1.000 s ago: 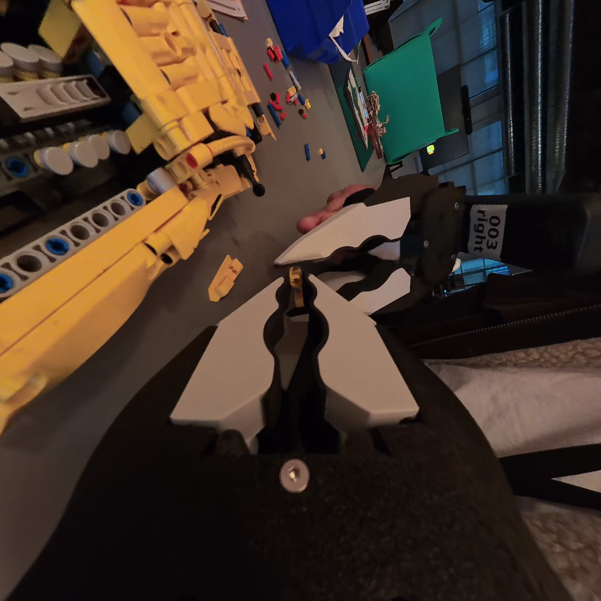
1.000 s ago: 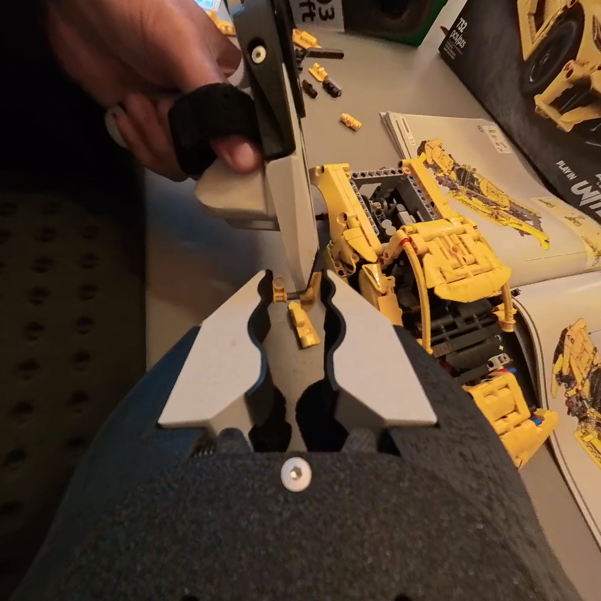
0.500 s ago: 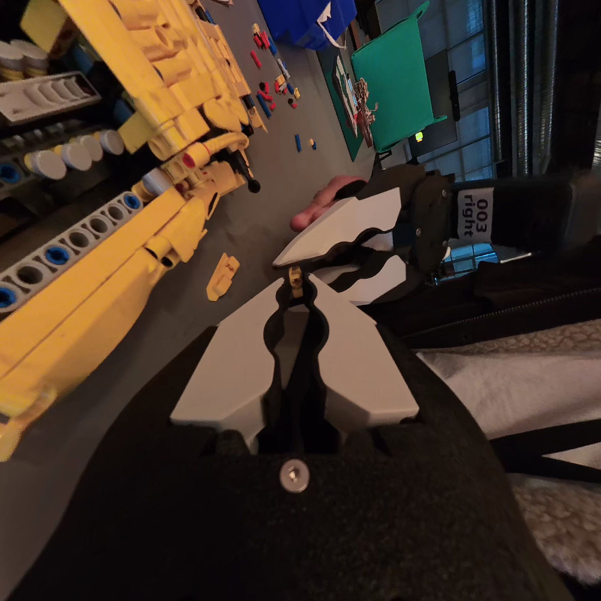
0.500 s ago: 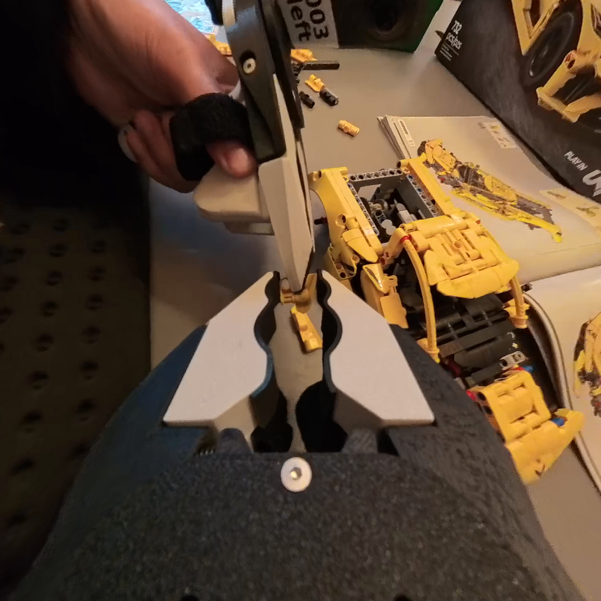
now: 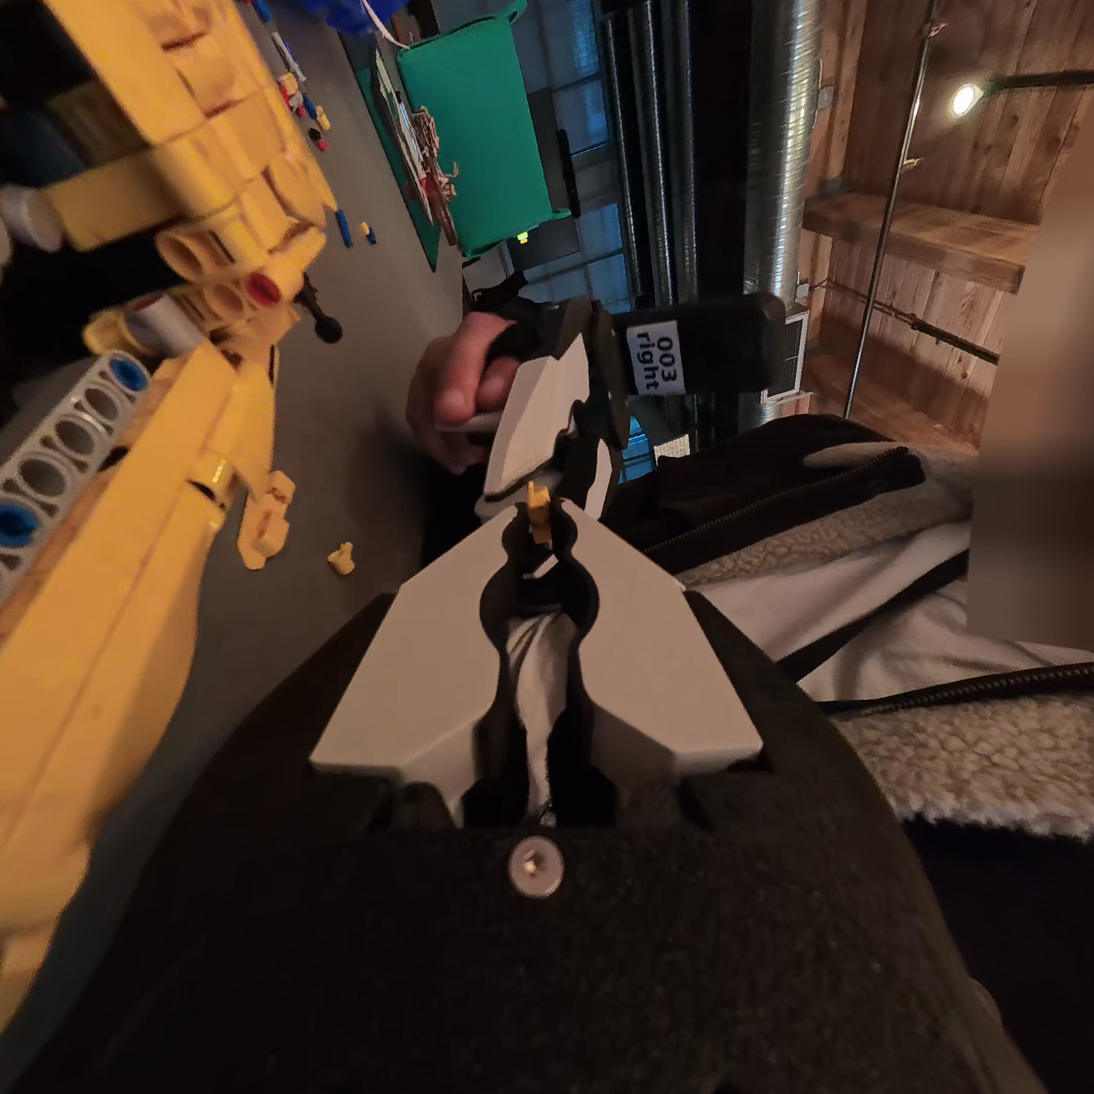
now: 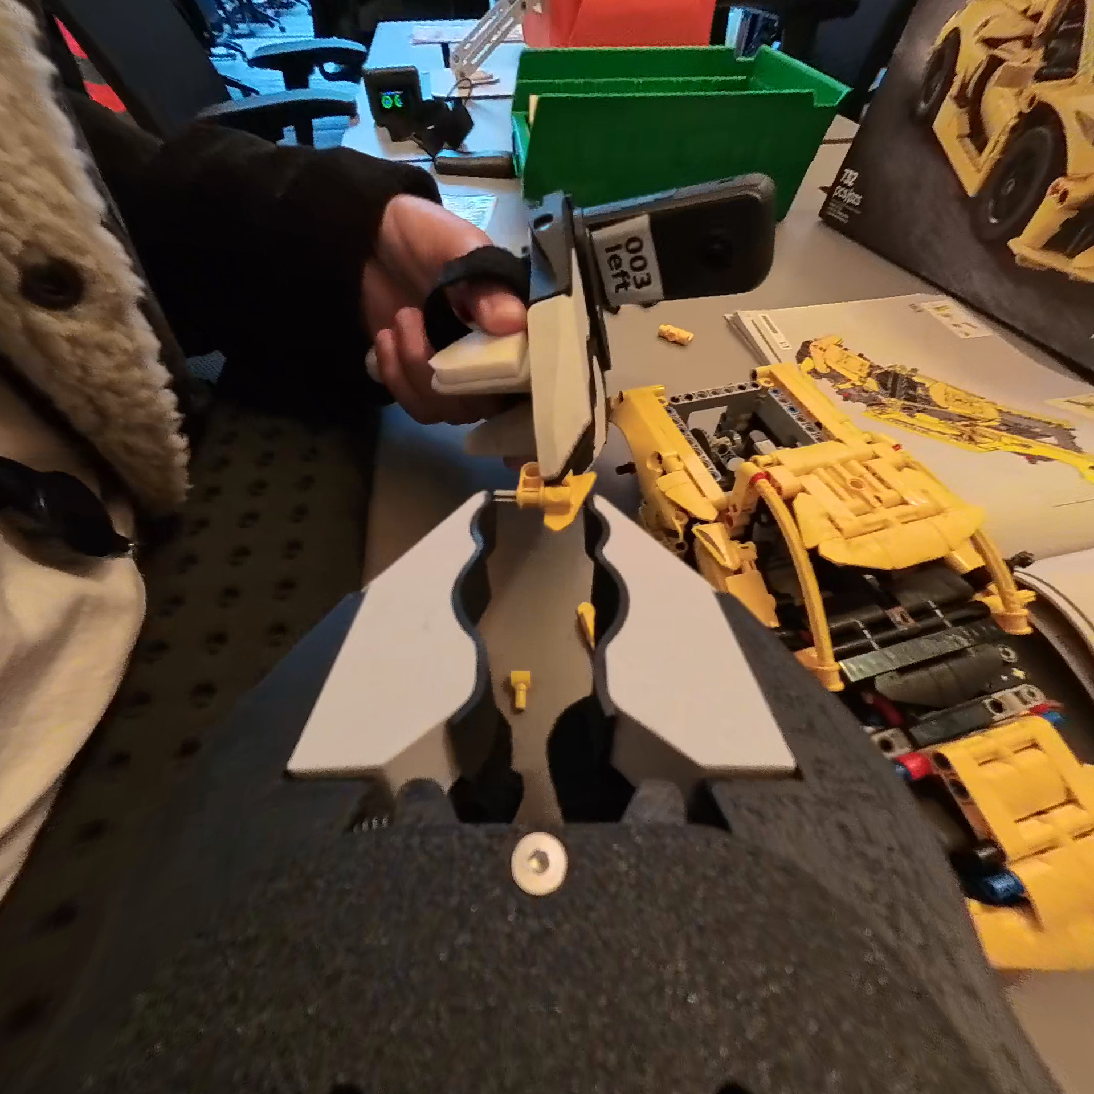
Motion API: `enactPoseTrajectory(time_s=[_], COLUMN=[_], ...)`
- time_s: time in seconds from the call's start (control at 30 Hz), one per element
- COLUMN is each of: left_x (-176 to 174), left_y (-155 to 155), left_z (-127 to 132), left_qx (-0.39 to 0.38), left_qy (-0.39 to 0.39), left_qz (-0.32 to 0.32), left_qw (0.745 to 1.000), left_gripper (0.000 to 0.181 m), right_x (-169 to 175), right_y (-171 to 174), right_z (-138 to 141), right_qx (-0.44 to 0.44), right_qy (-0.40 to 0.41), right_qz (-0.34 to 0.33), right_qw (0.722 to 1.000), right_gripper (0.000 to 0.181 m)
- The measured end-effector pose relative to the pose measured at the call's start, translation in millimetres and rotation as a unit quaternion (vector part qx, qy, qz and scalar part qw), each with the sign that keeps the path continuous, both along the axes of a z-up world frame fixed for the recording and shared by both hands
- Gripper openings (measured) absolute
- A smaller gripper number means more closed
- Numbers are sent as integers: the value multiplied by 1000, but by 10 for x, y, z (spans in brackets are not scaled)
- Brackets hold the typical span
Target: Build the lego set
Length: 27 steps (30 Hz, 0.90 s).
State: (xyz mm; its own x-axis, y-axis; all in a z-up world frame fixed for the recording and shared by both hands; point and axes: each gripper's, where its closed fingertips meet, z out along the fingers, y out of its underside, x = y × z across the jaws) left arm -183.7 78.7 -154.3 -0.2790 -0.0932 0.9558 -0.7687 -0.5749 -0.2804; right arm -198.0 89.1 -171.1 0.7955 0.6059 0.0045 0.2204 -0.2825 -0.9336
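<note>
Yellow piece [image 6: 547, 494] pinched in my left claw [image 5: 540, 514].
My right claw [image 6: 541, 503] stands open, fingertips flanking that piece above the counter [image 6: 681, 308].

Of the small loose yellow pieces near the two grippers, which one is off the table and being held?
The yellow connector piece pinched in the left hand-held gripper. The small yellow peg and the other yellow bit lie loose on the grey table.

Two wrist cameras, facing each other

We look close along each gripper's fingers; both views share the yellow piece [image 5: 537, 514] at 12 o'clock and the car model [image 6: 829, 533] alongside.
</note>
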Motion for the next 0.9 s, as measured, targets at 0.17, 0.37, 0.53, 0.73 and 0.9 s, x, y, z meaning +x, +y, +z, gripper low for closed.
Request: enactPoseTrajectory(time_s=[0.17, 0.37, 0.53, 0.73, 0.9], left_x=[62, 223, 14, 43, 39], left_y=[84, 760, 1068, 1557, 1642], left_z=[-8, 266, 657, 459, 421], left_qx=[54, 196, 237, 224, 202], left_qy=[-28, -163, -279, -207, -194], left_qz=[29, 223, 312, 399, 411], left_qw=[998, 941, 877, 865, 867], left_gripper=[11, 28, 19, 19, 20], right_x=[69, 616, 1069, 1310, 1271], right_y=[61, 190, 211, 249, 278], right_z=[13, 180, 248, 122, 89], right_qx=[12, 57, 64, 39, 36], right_qy=[-8, 25, 88, 80, 62], right_qz=[-30, -162, -253, -313, -307], right_qw=[999, 985, 961, 946, 949], right_gripper=[27, 27, 27, 26, 26])
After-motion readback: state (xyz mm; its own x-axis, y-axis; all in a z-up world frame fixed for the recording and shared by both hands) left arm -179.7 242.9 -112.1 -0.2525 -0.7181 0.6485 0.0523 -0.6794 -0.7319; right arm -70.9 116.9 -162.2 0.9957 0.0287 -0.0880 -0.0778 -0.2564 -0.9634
